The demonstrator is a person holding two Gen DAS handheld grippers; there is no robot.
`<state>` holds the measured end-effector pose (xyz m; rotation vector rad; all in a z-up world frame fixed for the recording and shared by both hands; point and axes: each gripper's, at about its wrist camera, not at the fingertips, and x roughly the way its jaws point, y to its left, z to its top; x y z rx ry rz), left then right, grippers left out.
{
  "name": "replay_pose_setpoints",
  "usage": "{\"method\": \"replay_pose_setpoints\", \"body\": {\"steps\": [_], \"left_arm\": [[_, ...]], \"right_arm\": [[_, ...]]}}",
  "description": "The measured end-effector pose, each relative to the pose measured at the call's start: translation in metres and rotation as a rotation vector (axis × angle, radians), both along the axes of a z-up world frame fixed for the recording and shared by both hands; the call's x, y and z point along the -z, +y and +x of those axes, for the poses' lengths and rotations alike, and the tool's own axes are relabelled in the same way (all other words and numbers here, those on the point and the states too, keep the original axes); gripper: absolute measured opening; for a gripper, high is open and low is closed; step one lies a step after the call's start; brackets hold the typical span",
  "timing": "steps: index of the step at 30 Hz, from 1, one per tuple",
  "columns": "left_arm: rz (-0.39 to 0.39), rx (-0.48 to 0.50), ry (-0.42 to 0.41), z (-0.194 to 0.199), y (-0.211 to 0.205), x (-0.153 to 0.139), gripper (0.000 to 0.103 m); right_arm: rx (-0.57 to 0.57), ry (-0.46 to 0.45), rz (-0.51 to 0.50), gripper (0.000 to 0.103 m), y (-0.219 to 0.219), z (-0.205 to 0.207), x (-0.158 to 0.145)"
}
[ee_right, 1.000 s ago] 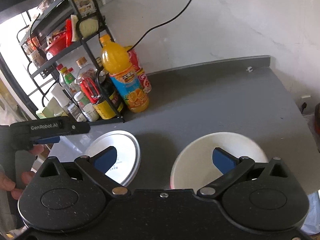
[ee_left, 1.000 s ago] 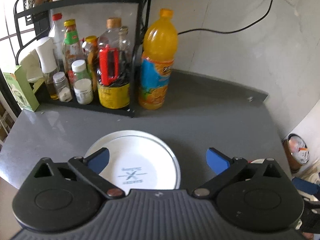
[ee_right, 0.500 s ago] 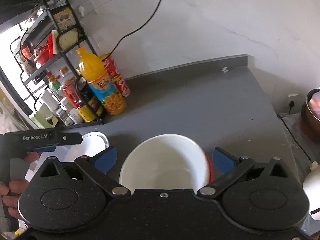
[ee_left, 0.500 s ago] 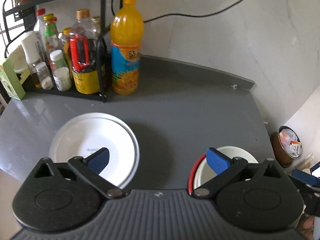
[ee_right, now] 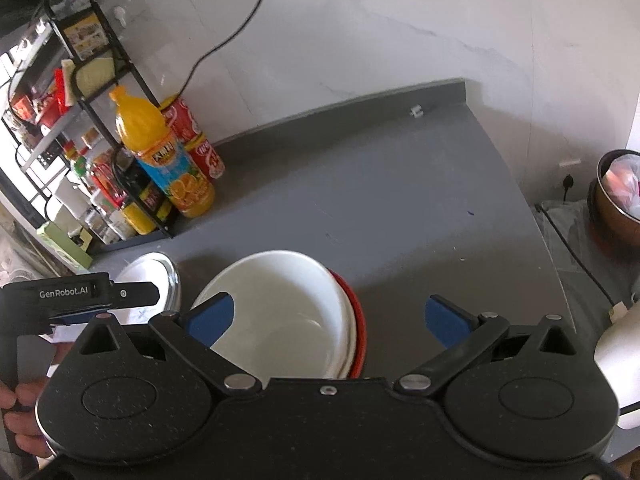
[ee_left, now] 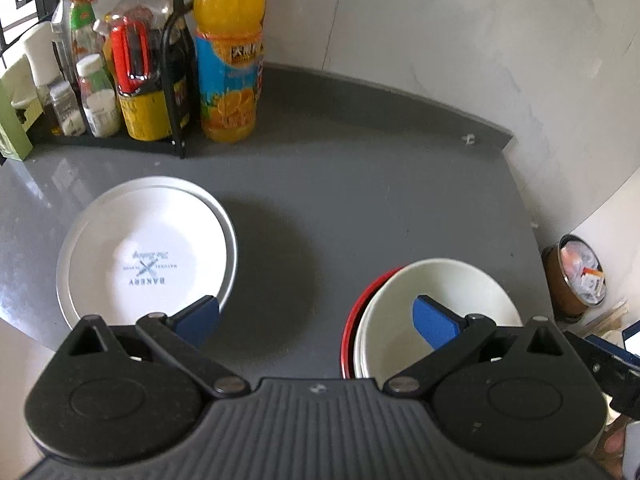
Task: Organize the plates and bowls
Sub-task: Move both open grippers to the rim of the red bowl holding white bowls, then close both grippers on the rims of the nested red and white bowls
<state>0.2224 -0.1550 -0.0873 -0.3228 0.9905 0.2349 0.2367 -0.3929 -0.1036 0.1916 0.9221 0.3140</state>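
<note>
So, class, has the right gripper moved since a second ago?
Yes. The right gripper backed away and rightward: the orange juice bottle looks smaller, further left.

Surface: grey counter point(ee_left: 360, 184), set against a pale wall | left front: stack of white plates point(ee_left: 148, 248) | right front: white bowls nested in a red bowl point(ee_left: 432, 304), the count unclear | back left: black rack point(ee_left: 176, 92) of jars and bottles | just beside the rack: orange juice bottle point(ee_left: 230, 52), red bottle point(ee_right: 196, 136) behind it.
</note>
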Motion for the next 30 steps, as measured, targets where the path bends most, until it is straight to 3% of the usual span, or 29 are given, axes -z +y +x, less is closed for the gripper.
{"method": "replay_pose_setpoints", "body": {"steps": [10,14,18,23,25,30], "left_arm": [[-0.058,-0.042,0.066,0.006,-0.014,0.029,0.100],[-0.103,-0.063,0.093,0.009,-0.018,0.039,0.099],[-0.105,-0.064,0.120,0.013,-0.023,0.050,0.090],[-0.133,-0.084,0.163,0.020,-0.022,0.064,0.067],[-0.154,-0.093,0.174,0.020,-0.021,0.069,0.054],[-0.149,-0.107,0.194,0.025,-0.021,0.077,0.039]], "right_arm": [[-0.003,0.095,-0.015,0.102,-0.010,0.015,0.029],[-0.004,0.141,0.006,0.089,-0.014,0.022,0.037],[-0.018,0.173,-0.027,0.081,-0.012,0.027,0.046],[-0.042,0.221,-0.008,0.069,-0.010,0.031,0.060],[-0.047,0.238,0.002,0.060,-0.009,0.034,0.066],[-0.056,0.256,0.031,0.052,-0.007,0.038,0.073]]}}
